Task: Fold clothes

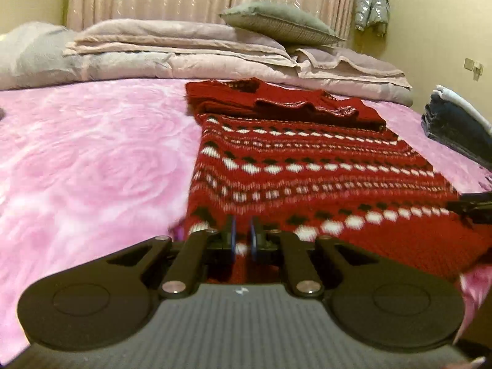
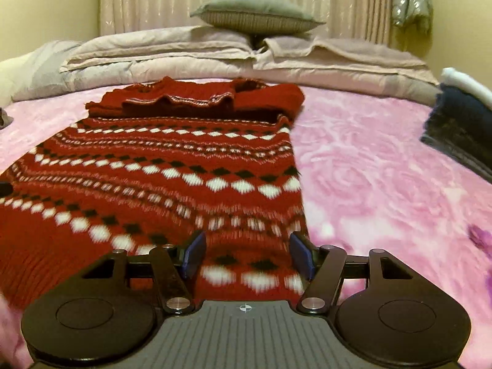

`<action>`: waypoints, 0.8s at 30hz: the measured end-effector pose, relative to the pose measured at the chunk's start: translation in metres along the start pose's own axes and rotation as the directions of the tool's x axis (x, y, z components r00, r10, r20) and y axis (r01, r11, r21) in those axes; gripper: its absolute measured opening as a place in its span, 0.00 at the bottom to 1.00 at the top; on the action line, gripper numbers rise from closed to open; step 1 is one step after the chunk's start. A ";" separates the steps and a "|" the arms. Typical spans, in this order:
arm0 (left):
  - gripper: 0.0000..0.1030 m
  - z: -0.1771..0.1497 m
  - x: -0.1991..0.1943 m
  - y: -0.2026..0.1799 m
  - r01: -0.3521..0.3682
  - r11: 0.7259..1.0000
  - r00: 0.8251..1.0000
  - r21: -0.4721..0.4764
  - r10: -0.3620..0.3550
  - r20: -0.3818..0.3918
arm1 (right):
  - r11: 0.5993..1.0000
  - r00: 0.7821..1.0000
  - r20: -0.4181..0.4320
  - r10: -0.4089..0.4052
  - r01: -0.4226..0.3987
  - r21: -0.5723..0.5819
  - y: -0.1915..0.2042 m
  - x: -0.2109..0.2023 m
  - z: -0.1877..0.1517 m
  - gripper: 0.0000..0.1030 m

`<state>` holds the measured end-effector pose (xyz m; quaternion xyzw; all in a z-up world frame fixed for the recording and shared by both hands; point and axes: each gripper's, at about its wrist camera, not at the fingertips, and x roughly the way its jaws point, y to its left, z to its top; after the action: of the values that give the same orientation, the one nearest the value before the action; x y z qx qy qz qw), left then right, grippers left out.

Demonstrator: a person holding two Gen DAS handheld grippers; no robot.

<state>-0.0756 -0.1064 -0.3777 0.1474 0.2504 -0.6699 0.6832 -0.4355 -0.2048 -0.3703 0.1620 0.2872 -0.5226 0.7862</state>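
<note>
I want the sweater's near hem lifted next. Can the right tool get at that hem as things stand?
Probably yes. The right tool hangs over the near end of the red sweater with its jaws apart, and nothing lies between it and the hem. The hem itself is hidden under the tool, so I can't confirm contact.

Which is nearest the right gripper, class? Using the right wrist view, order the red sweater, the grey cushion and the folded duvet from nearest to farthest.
1. Red sweater: directly under the right gripper, spread on the pink blanket.
2. Folded duvet: across the head of the bed, beyond the sweater.
3. Grey cushion: on top of the bedding, against the headboard.
</note>
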 end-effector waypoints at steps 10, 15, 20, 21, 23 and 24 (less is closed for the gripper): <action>0.09 -0.016 -0.070 -0.007 -0.089 0.988 0.981 -0.128 0.064 -0.182 | 0.982 0.991 -0.134 -0.025 0.049 0.180 -0.004 -0.073 -0.034 0.62; 0.18 -0.009 -0.101 -0.021 -0.171 0.978 0.968 -0.120 0.144 -0.205 | 0.984 0.982 -0.178 -0.063 0.091 0.152 0.014 -0.096 -0.031 0.63; 0.27 0.011 -0.133 -0.043 -0.185 0.978 0.974 -0.096 0.170 -0.151 | 0.979 0.993 -0.102 -0.054 0.072 0.192 0.027 -0.129 -0.018 0.80; 0.28 0.015 -0.138 -0.049 -0.190 0.978 0.974 -0.088 0.176 -0.142 | 0.978 0.995 -0.083 -0.049 0.064 0.198 0.030 -0.136 -0.014 0.80; 0.30 0.023 -0.148 -0.059 -0.198 0.978 0.974 -0.072 0.188 -0.123 | 0.976 0.998 -0.051 -0.045 0.055 0.209 0.035 -0.150 -0.007 0.85; 0.31 0.025 -0.152 -0.064 -0.197 0.978 0.975 -0.065 0.188 -0.119 | 0.975 0.998 -0.041 -0.047 0.055 0.215 0.037 -0.157 -0.004 0.88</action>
<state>-0.1318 0.0042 -0.2659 0.1823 0.2984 -0.5811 0.7349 -0.4486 -0.0733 -0.2771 0.2485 0.2469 -0.5678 0.7449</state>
